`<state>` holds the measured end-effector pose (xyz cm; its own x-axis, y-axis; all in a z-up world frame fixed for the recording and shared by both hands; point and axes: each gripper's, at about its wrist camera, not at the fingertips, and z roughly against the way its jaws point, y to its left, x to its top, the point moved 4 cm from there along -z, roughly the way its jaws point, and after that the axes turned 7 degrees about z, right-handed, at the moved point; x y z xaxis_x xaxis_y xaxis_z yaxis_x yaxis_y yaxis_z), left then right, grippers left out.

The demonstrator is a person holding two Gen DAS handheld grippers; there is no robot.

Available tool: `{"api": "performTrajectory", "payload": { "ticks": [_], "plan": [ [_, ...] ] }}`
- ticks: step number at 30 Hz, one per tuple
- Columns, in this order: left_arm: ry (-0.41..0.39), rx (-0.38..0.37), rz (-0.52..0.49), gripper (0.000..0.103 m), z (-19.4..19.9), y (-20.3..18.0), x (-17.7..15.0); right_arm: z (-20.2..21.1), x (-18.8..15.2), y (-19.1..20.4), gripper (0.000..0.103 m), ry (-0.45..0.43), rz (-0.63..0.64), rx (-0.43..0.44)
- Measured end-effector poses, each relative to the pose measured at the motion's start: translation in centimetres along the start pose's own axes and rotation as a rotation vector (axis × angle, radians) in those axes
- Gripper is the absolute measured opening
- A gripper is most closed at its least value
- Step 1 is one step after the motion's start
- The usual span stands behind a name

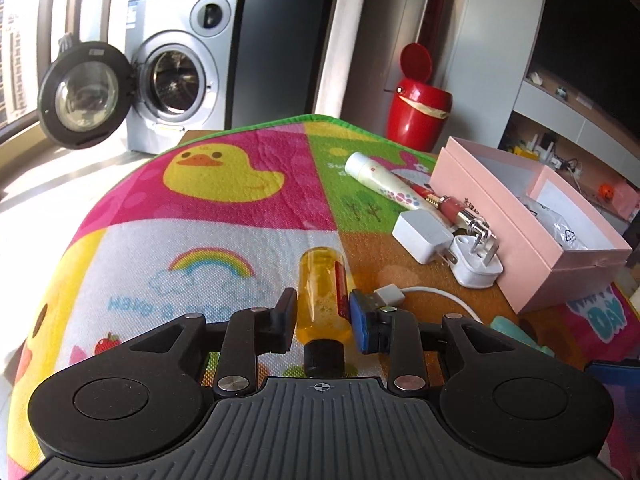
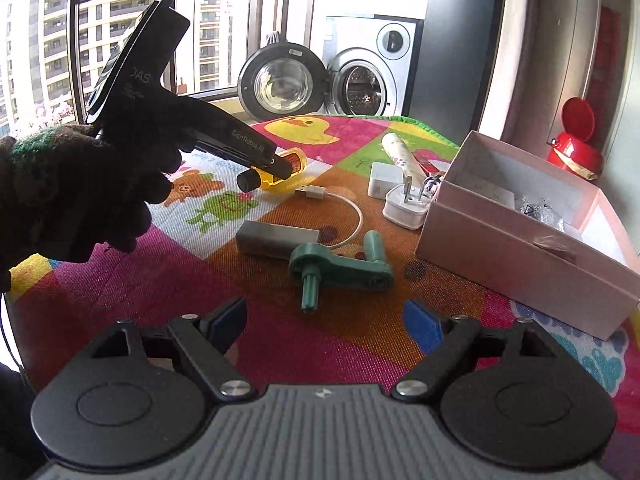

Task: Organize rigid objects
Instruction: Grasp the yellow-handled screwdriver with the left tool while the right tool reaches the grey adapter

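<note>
A yellow see-through bottle (image 1: 320, 292) with a black cap lies on the colourful play mat (image 1: 224, 216). My left gripper (image 1: 322, 316) straddles it, a finger close on each side, and I see no squeeze on it. In the right wrist view a gloved hand (image 2: 72, 200) holds that left gripper (image 2: 276, 168) over the bottle (image 2: 294, 162). My right gripper (image 2: 326, 320) stands open above the mat with nothing between its fingers. Just ahead of it lies a green crank-shaped part (image 2: 340, 268).
An open pink box (image 2: 520, 260) sits at the right. Near it lie two white plug adapters (image 2: 404, 204), a white USB cable (image 2: 352, 216), a grey block (image 2: 276, 240), a patterned tube (image 2: 400, 152) and a lipstick (image 1: 460, 208). A red bin (image 1: 418, 116) and a washing machine (image 1: 176, 76) stand beyond.
</note>
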<state>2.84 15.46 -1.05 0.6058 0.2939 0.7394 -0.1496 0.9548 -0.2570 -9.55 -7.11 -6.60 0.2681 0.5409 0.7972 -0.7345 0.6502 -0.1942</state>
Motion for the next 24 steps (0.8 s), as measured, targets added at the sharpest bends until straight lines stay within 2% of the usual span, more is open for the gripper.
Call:
{"api": "performTrajectory", "payload": {
  "ticks": [9,14,17,24],
  "plan": [
    [0.016,-0.009,0.006,0.032,5.3,0.5,-4.1,-1.6,3.2,2.0,0.086,-0.054,0.03,0.048],
    [0.016,-0.023,0.057,0.033,5.9,1.7,-4.9,-4.4,4.3,3.1,0.084,-0.01,0.049,0.036],
    [0.009,-0.032,0.082,0.033,5.8,1.9,-4.9,-5.6,4.5,2.9,0.079,0.016,0.036,0.026],
    [-0.007,-0.058,0.097,0.032,5.7,2.1,-5.1,-5.9,4.1,2.3,0.072,0.026,0.031,-0.002]
  ]
}}
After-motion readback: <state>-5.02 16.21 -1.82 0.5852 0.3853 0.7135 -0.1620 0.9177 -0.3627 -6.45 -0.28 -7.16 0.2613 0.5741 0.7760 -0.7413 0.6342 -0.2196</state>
